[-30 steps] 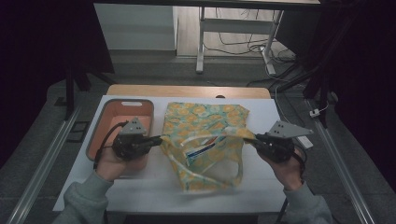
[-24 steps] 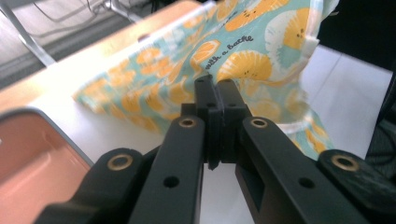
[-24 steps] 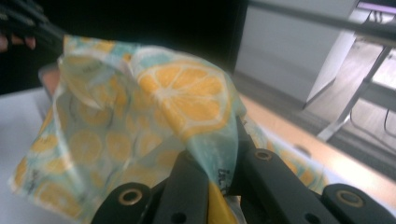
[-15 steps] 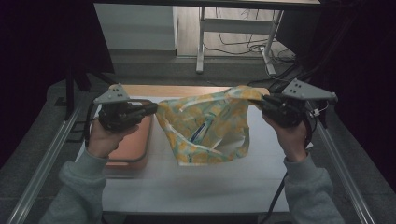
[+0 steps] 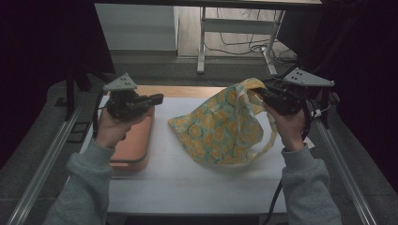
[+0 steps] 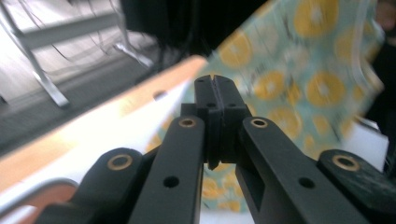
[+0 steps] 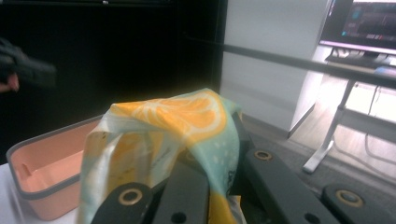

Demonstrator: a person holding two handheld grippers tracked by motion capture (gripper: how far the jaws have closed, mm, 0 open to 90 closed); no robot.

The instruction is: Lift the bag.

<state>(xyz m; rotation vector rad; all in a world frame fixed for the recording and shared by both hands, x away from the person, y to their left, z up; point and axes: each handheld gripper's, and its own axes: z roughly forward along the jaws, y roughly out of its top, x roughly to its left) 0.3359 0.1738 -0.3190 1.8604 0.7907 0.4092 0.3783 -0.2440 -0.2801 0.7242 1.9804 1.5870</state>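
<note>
The right gripper [image 5: 263, 95], upper right, is pinching the limp, light bag [image 5: 220, 129] by its edge; the left gripper [image 5: 157, 98] is hanging pressed together, empty.

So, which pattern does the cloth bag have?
Orange slices on pale teal, on the cloth bag; clearest in the high view.

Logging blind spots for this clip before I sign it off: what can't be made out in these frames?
- Right gripper view: its fingertips are covered by the draped orange-print bag, so the exact pinch spot is hidden.
- High view: the near end of the orange tray is hidden by the person's left hand.
- Left gripper view: the bag's pattern is blurred, so folds can't be read.
- High view: the bag's inside is hidden by its own cloth.
</note>
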